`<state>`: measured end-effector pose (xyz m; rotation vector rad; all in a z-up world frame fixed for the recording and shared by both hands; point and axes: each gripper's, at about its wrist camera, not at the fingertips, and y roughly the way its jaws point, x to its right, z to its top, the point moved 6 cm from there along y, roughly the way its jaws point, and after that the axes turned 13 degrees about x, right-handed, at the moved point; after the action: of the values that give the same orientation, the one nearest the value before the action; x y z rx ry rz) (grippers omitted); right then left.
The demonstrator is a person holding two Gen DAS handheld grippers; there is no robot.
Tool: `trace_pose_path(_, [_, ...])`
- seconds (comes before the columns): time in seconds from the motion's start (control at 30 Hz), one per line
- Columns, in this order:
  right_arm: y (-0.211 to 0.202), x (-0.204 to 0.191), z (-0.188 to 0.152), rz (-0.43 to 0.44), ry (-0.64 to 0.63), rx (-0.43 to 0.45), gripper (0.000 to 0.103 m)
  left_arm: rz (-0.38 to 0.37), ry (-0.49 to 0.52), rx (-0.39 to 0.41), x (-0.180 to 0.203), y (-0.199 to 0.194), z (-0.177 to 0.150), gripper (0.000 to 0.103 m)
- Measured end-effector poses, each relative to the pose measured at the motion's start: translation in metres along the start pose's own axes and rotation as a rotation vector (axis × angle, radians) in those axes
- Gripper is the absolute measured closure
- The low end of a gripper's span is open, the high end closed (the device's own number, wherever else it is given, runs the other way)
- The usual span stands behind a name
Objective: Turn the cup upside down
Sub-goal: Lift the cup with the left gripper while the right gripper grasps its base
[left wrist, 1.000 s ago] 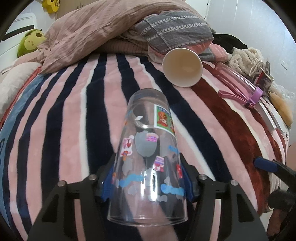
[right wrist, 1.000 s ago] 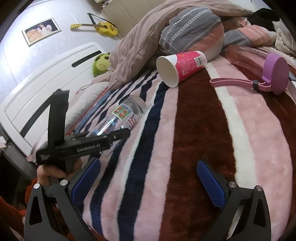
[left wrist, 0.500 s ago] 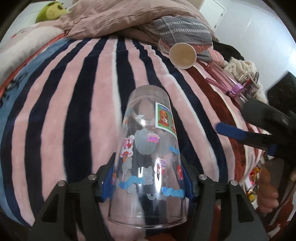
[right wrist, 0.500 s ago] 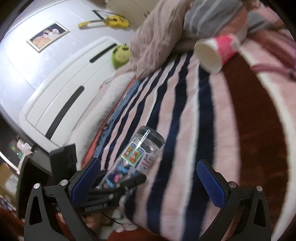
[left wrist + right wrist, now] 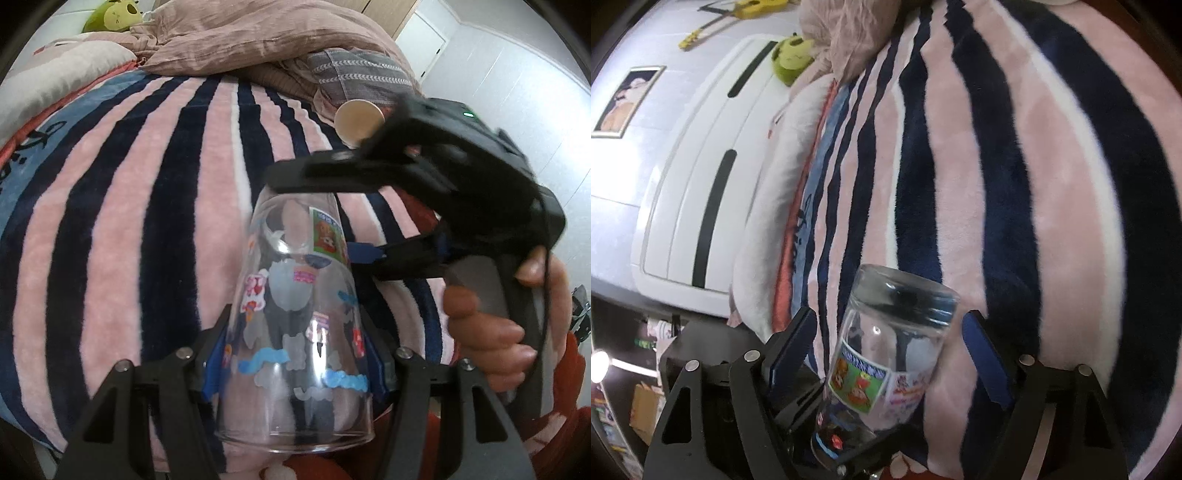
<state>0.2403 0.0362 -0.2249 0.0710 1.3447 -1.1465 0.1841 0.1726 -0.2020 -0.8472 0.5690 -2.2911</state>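
A clear plastic cup with colourful stickers is held in my left gripper, which is shut on its wide rim end; its base points away over the striped blanket. My right gripper is open, its blue pads either side of the cup's base end without touching it. In the left wrist view the right gripper reaches in from the right, one finger above the cup's base and one beside it.
A paper cup lies on its side at the far end of the bed, near a grey patterned pillow and a pink duvet. A green plush toy and a white headboard lie at the left.
My right gripper has swung in from the right and now straddles the cup's base end. My left gripper has kept its hold and drawn back toward the bed's near edge.
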Motion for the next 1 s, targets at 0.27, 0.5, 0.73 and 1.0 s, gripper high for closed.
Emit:
trace_pose_path(0.27, [0.002,-0.019,-0.001,-0.165,-0.132,0.060,0.041,-0.093,-0.062,0.025,-0.008,-0.005,0.001,0.046])
trace_pose_path(0.5, [-0.027,-0.054,0.004,-0.153,-0.335,0.203,0.042,-0.173,-0.091,0.045,-0.003,0.007,0.022,0.042])
trace_pose_path(0.73, [-0.076,-0.090,0.032,-0.122,-0.567,0.398,0.044,-0.271,-0.007,0.134,0.028,0.027,0.066,0.040])
trace_pose_path(1.0, [-0.098,-0.099,0.010,-0.145,-0.838,0.507,0.046,-0.263,0.037,0.093,0.038,0.044,0.050,0.036])
